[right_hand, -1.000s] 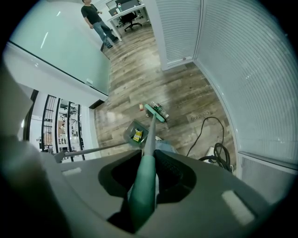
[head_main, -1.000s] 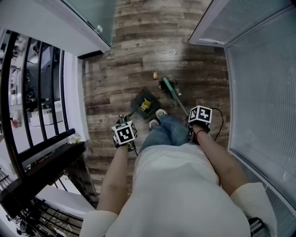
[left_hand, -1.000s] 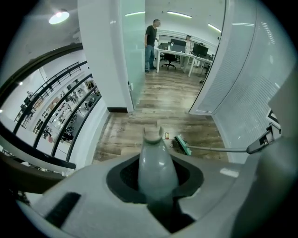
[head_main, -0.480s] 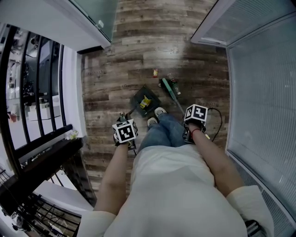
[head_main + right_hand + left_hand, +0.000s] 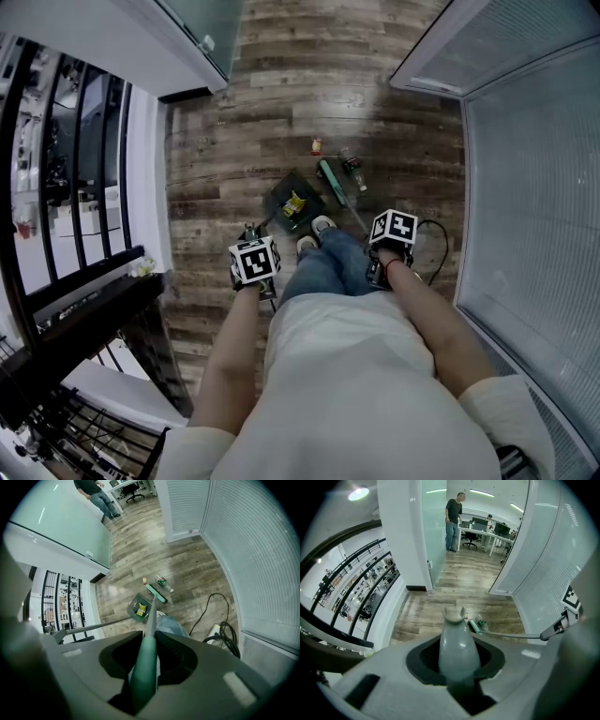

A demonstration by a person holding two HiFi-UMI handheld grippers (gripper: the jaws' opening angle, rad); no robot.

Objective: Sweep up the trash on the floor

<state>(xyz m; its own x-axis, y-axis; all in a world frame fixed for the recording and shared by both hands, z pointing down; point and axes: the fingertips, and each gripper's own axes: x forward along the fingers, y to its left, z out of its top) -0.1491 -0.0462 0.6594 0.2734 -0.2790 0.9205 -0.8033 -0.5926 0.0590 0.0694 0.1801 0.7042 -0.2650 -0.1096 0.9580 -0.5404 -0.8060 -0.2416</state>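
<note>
Jaws of the right gripper (image 5: 147, 651) clenched on the teal grip of the broom handle (image 5: 144, 667); the handle runs straight out from the jaws and down to the floor (image 5: 281, 103). Broom head (image 5: 330, 181) teal, flat on the boards, lying at a slant. Clear bottle (image 5: 352, 167) on its side just beside the head, on the far side from the person. Small red-and-yellow scrap (image 5: 316, 146) a little beyond the head's far end, apart from it.

Left gripper (image 5: 457, 660) shut round the pale grey dustpan handle (image 5: 458, 646), whose notched tip sticks out past the jaws. Dustpan (image 5: 281, 194) dark, on the floor just left of the broom head, with a yellow wrapper (image 5: 294, 203) lying in it.

Both forearms reach forward and down from the body at about waist level, elbows bent, left forearm (image 5: 234, 356) and right forearm (image 5: 427, 328) roughly parallel, marker cubes facing up. Grippers well apart, one to each side of the legs. Shoes (image 5: 323, 225) just short of the dustpan's near edge.

Black cable (image 5: 213, 613) looped on the floor to the right, by the white ribbed wall. Black railing (image 5: 56, 187) to the left. Standing person (image 5: 452, 515) far off by desks.
</note>
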